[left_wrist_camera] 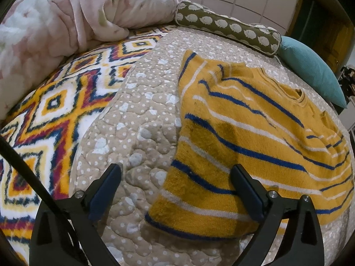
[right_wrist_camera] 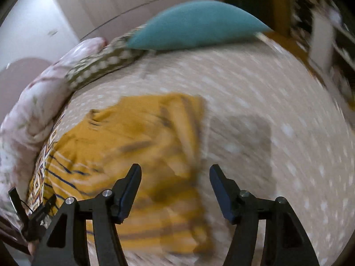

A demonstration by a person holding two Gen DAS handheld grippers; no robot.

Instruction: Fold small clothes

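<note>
- Nearest the left camera, the left tool [left_wrist_camera: 176,190] hovers with its two fingers spread wide apart and nothing between them; one finger is over the bare quilt, the other over the lower hem of the sweater.
- Just beyond it, the yellow sweater [left_wrist_camera: 255,137] with blue and white stripes lies spread on the beige dotted quilt [left_wrist_camera: 142,119], its hem toward the camera and its neck opening farther off to the right. One sleeve looks folded in across the chest.
- Left of the quilt, a fuzzy blanket [left_wrist_camera: 57,102] with a diamond pattern in orange, red, navy and white covers the bed.
- Farther back, a crumpled pink floral blanket [left_wrist_camera: 66,15] sits at the upper left, an olive bolster pillow [left_wrist_camera: 228,28] with white shapes lies along the far edge of the quilt, and a teal cushion [left_wrist_camera: 310,73] rests just beside the bolster's right end.
- Seen from the right camera, everything is smeared by motion blur. The right tool [right_wrist_camera: 175,188] is also apart and empty, hovering above the right edge of the sweater [right_wrist_camera: 137,146].
- Past it, the quilt [right_wrist_camera: 266,93] stretches up to the teal cushion [right_wrist_camera: 199,24] and the bolster pillow [right_wrist_camera: 104,64], with the pink floral blanket [right_wrist_camera: 37,102] at the left.
</note>
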